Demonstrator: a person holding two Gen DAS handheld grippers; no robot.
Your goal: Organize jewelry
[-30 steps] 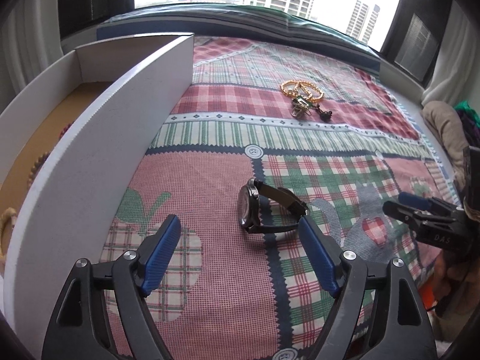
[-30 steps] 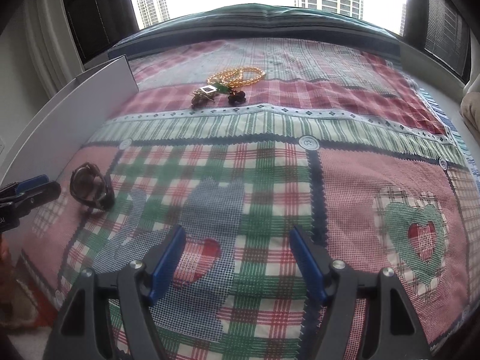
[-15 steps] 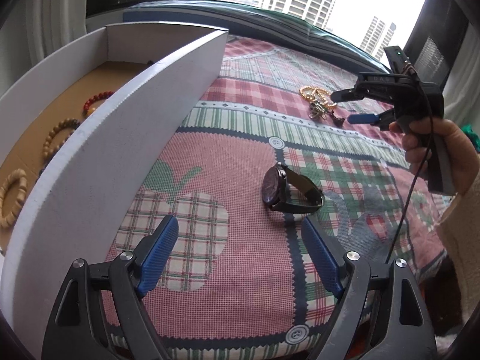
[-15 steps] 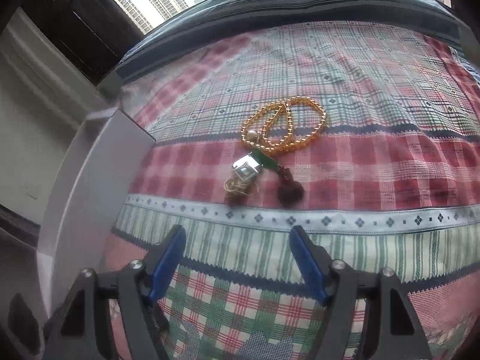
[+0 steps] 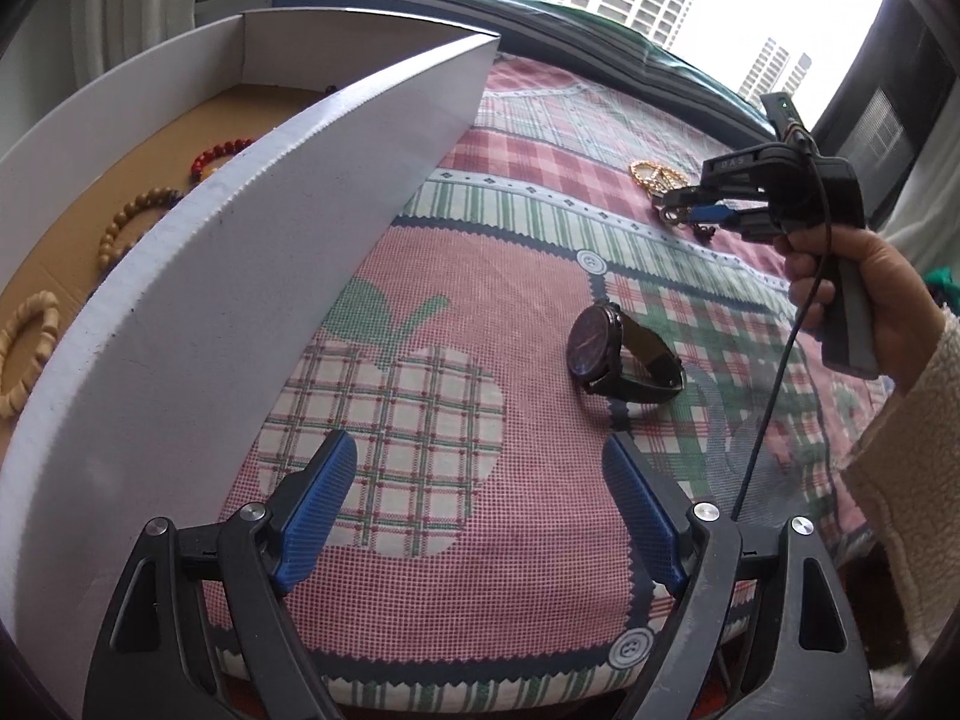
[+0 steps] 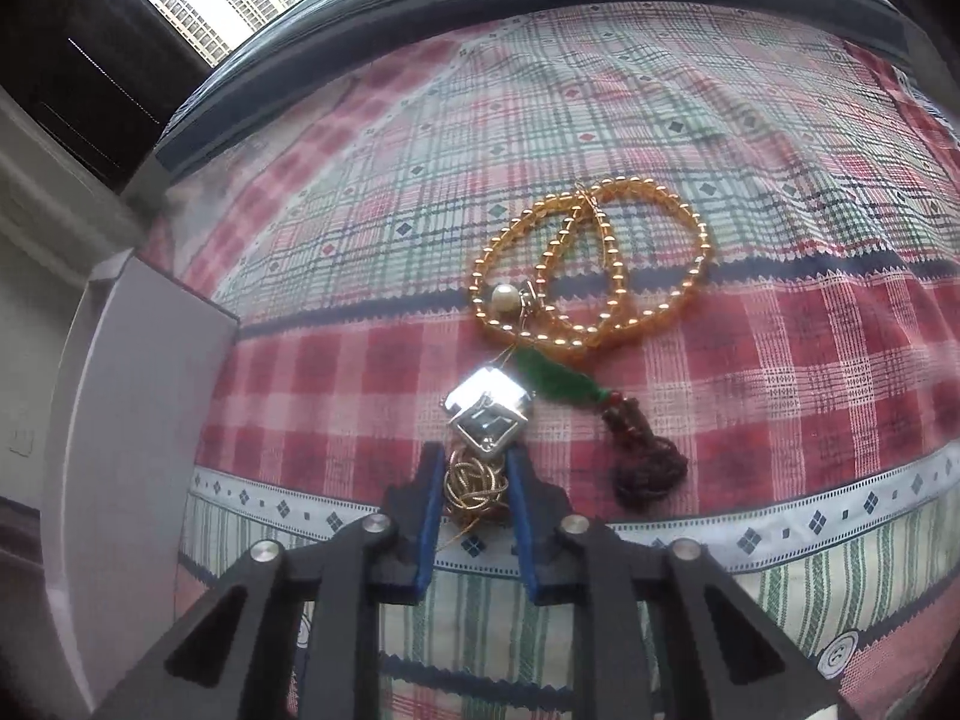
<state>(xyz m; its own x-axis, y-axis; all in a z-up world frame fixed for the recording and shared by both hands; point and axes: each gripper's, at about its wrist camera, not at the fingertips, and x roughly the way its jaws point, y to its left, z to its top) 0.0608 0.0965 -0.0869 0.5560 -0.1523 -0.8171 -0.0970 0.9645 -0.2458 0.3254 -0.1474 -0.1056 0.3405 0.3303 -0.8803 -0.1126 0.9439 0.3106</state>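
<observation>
A coiled gold chain [image 6: 474,483] with a square silver pendant [image 6: 489,414] lies on the plaid quilt. My right gripper [image 6: 474,474] is closing on it, and its blue pads hug the coil on both sides. Just beyond lie looped amber bead strands [image 6: 594,264], a green pendant [image 6: 558,381] and a dark knotted tassel [image 6: 645,462]. In the left wrist view the right gripper [image 5: 672,207] reaches down at that pile. My left gripper [image 5: 480,504] hangs open over the quilt, with nothing between its fingers. A dark wristwatch [image 5: 612,354] lies on its side ahead of it.
A white box [image 5: 240,276] stands along the left. On its brown floor lie a red bead bracelet [image 5: 219,153], a brown bead bracelet [image 5: 129,225] and a pale wooden one [image 5: 24,354]. A hand and fleece sleeve [image 5: 900,420] fill the right side. The quilt's edge drops off near me.
The right gripper swept across the quilt to the jewelry pile and narrowed its jaws around the gold chain. The left gripper drifted slightly toward the box, staying open.
</observation>
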